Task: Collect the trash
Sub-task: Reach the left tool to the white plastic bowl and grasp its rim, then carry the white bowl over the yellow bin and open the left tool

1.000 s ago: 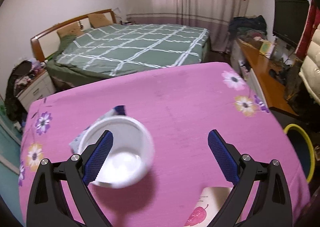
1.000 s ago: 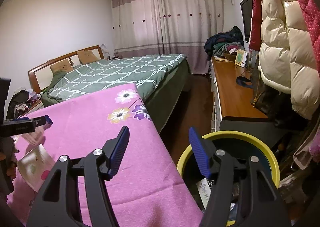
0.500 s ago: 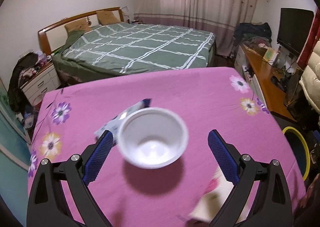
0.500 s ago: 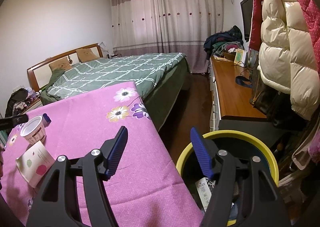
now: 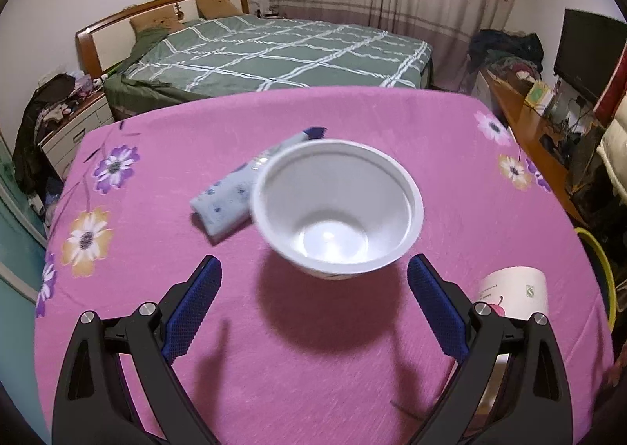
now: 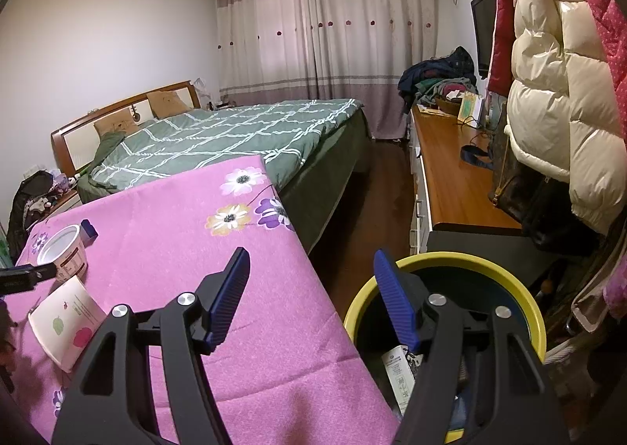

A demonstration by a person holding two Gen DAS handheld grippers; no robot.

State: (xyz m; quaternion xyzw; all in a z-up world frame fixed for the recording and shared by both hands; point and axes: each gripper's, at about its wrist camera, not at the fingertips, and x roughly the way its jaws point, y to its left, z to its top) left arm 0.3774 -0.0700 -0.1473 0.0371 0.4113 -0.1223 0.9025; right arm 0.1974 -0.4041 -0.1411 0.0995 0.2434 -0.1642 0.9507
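On the pink cloth, white cup (image 5: 337, 210) stands upright just beyond the left gripper (image 5: 313, 308), jaws spread and empty; right gripper (image 6: 311, 296), also open, hangs over the bin (image 6: 446, 261); risk: a pad clips the light rim and tips it onto the blue wrapper (image 5: 227, 202).

The cup (image 5: 337, 210) hides part of the blue wrapper (image 5: 227, 202) behind it, and both look slightly blurred. In the left wrist view, the right finger (image 5: 439, 312) covers the lower part of the carton (image 5: 513, 294). The bin (image 6: 525, 304) is partly hidden by the right gripper (image 6: 311, 298), and the print on the pack (image 6: 399, 370) inside is too small to read.
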